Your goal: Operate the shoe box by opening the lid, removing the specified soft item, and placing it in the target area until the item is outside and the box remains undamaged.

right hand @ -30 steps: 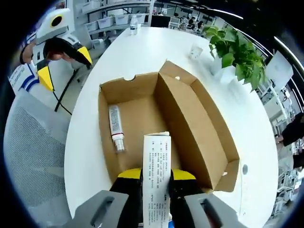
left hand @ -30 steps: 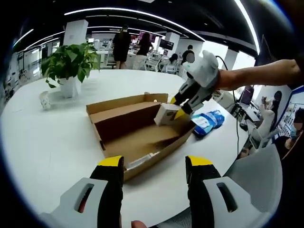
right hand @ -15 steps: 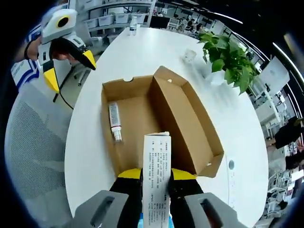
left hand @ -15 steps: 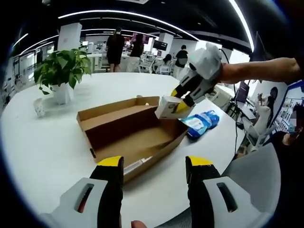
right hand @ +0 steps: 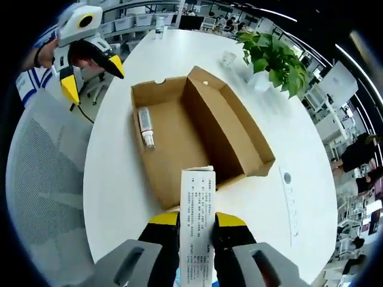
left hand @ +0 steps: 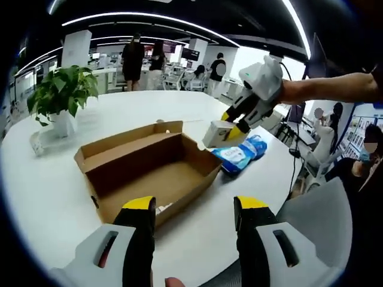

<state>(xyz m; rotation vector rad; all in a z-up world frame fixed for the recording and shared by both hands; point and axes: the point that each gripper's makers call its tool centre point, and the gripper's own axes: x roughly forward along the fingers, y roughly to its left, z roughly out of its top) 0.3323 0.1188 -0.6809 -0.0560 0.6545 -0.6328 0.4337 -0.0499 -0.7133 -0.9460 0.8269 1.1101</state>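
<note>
The brown cardboard shoe box (left hand: 149, 170) lies open on the white table (left hand: 54, 197), its lid folded back. A small tube (right hand: 145, 127) rests on the box floor (right hand: 179, 149). My right gripper (right hand: 196, 220) is shut on a white printed carton (right hand: 197, 191), held above the table outside the box's near wall. In the left gripper view that right gripper (left hand: 233, 122) holds the carton (left hand: 216, 133) just past the box's right end, over a blue soft pack (left hand: 239, 154). My left gripper (left hand: 194, 206) is open and holds nothing, short of the box's near side.
A potted plant (left hand: 57, 98) and a small cup (left hand: 37, 143) stand at the far left of the table. A grey mesh chair (right hand: 42, 197) sits by the table edge. A paper strip (right hand: 290, 203) lies beyond the box. People stand in the background.
My right gripper has carried the white carton out of the box and past its end wall, to above the blue pack. The left gripper stays open.
</note>
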